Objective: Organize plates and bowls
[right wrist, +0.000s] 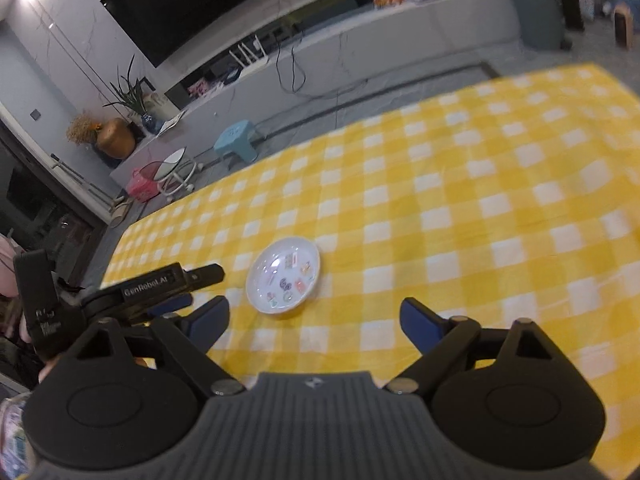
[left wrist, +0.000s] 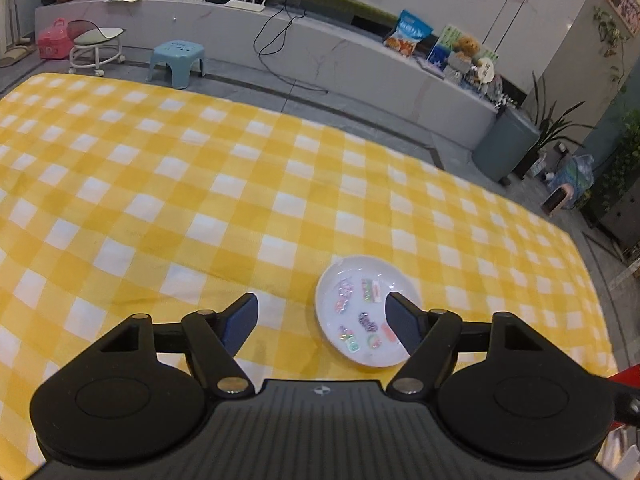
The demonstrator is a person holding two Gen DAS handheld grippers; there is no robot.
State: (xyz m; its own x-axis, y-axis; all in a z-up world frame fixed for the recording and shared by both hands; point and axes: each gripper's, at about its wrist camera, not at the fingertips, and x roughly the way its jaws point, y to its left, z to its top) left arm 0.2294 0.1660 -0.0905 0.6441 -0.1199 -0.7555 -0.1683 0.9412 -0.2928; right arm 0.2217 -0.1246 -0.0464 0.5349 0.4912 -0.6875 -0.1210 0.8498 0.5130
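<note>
Plate (left wrist: 366, 312): we saw one white plate with coloured stickers, lying flat on the yellow checked cloth (left wrist: 200, 184) near its front edge.
Left tongs (left wrist: 320, 322): our jaws stood wide with nothing between the pads; the right finger (left wrist: 402, 326) hung in front of the plate's right side, and we could not tell whether it touched.
Right tongs (right wrist: 314, 320): our jaws stood wide and empty above the cloth, the plate (right wrist: 283, 276) lying just ahead, toward the left finger.
Beyond the table: we saw a blue stool (left wrist: 178, 60) on the floor.
</note>
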